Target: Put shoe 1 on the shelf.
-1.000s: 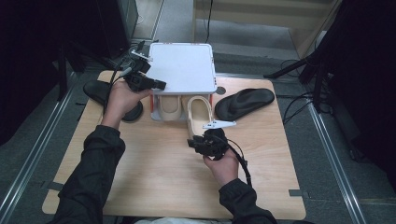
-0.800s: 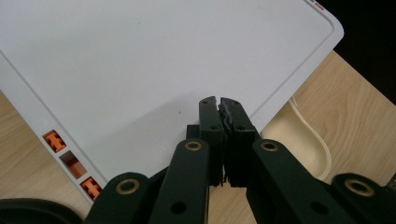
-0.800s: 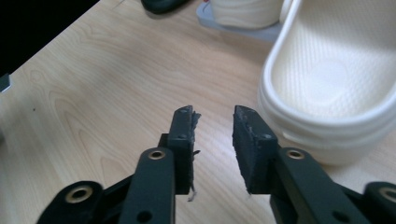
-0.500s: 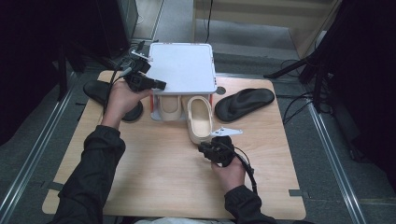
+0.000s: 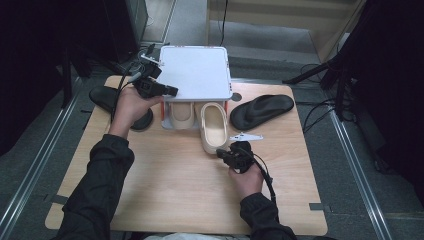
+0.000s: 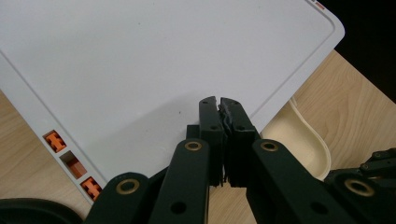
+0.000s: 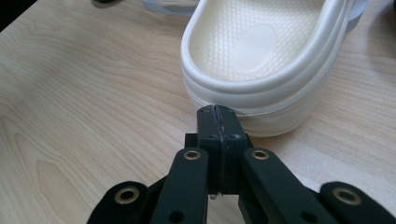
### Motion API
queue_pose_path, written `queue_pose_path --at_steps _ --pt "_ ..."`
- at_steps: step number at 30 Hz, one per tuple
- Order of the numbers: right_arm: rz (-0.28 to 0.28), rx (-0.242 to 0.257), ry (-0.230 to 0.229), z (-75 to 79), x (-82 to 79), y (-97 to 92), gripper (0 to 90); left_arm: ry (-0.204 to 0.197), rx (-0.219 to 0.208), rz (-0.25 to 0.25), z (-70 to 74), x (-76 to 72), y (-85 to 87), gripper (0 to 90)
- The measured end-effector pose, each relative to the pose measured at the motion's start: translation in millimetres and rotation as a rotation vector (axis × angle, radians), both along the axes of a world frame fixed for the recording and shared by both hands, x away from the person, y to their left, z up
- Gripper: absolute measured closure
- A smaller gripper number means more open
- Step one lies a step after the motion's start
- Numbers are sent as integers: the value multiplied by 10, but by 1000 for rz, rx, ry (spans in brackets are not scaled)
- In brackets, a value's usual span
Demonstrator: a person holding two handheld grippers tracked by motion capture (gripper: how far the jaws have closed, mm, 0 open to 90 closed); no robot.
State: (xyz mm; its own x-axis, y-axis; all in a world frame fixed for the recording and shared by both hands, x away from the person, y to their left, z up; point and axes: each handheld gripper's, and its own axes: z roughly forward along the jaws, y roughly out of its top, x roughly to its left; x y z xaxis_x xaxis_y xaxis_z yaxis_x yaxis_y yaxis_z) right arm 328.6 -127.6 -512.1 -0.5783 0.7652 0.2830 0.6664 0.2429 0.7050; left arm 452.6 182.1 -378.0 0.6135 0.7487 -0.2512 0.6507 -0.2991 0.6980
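Now the right gripper [image 5: 223, 153], low and right of centre in the high view, has just been closing and is fully shut with nothing between the jaws, its tips at the heel of the cream clog [image 7: 261, 56], perhaps touching it. At upper left the left gripper [image 6: 219, 103] is closed too, empty, over the white rack [image 5: 197, 70] edge.
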Motion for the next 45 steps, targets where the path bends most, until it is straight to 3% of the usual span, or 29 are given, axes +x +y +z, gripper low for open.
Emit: queue_pose_path --at_steps 11,29,37,45 --pt "7 -31 -7 23 221 133 900 -1 -2 1 -2 -1 2 882" --pt "-12 -20 -17 48 638 388 900 2 -6 3 -1 0 4 879" --pt "-13 -56 -32 56 765 478 900 -7 -3 -4 -1 -3 2 877" --pt "-35 -26 -18 30 841 456 900 -8 -6 -15 4 -16 13 851"
